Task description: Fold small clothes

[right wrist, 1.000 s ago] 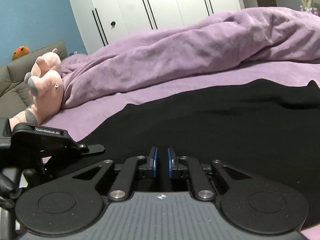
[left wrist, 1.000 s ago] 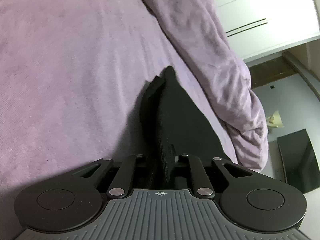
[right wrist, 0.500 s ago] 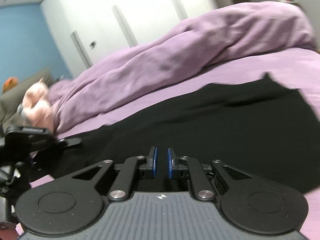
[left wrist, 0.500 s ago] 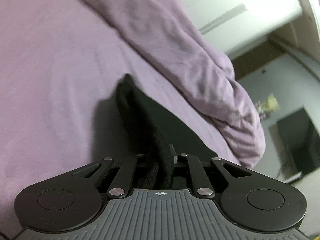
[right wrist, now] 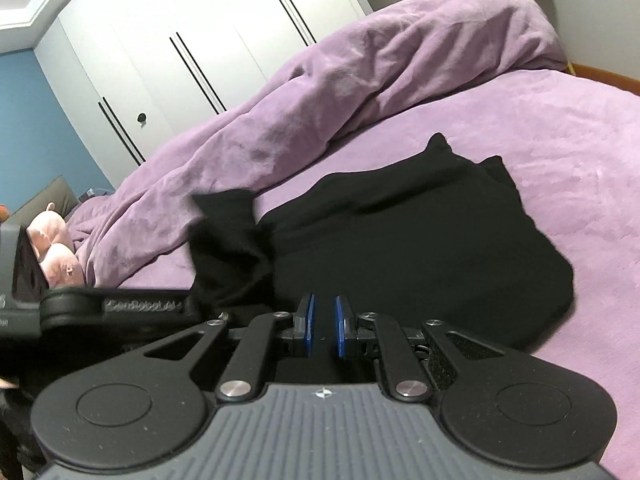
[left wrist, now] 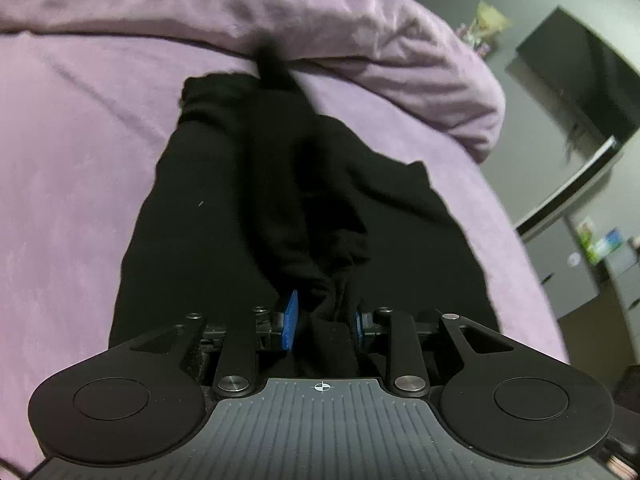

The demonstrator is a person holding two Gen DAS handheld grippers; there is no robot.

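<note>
**Black garment doubled over on the bed, both grippers at its near edge**

From the left wrist view, the left gripper (left wrist: 324, 316) stood partly open, its blue pads set apart with a bunched ridge of the soft black knitted garment (left wrist: 224, 208) running between them; whether the pads pressed the cloth could not be told. The garment lay on the flat purple plush bedsheet (left wrist: 68, 168), folded over itself, with a thick rumpled roll down its middle and one blurred corner near the heaped purple velvety duvet (left wrist: 360, 32). Beyond the bed's right edge stood a dark flat screen (left wrist: 580, 76).

In the right wrist view, the right gripper (right wrist: 323, 328) was open only by a narrow gap, with dark fabric showing in the slot; it could not be told whether it held that fabric. To its left sat a pink plush toy (right wrist: 52, 248), behind it white wardrobe doors (right wrist: 192, 52).

The likely risk was the loose, limp knit slipping: if the cloth dropped free from between the left pads, the raised roll could flop sideways and spoil the fold line. The plush sheet looked grippy, so dragging could pull the lower layer askew. The stray flap (right wrist: 228, 220) at the left could tuck under unevenly.
</note>
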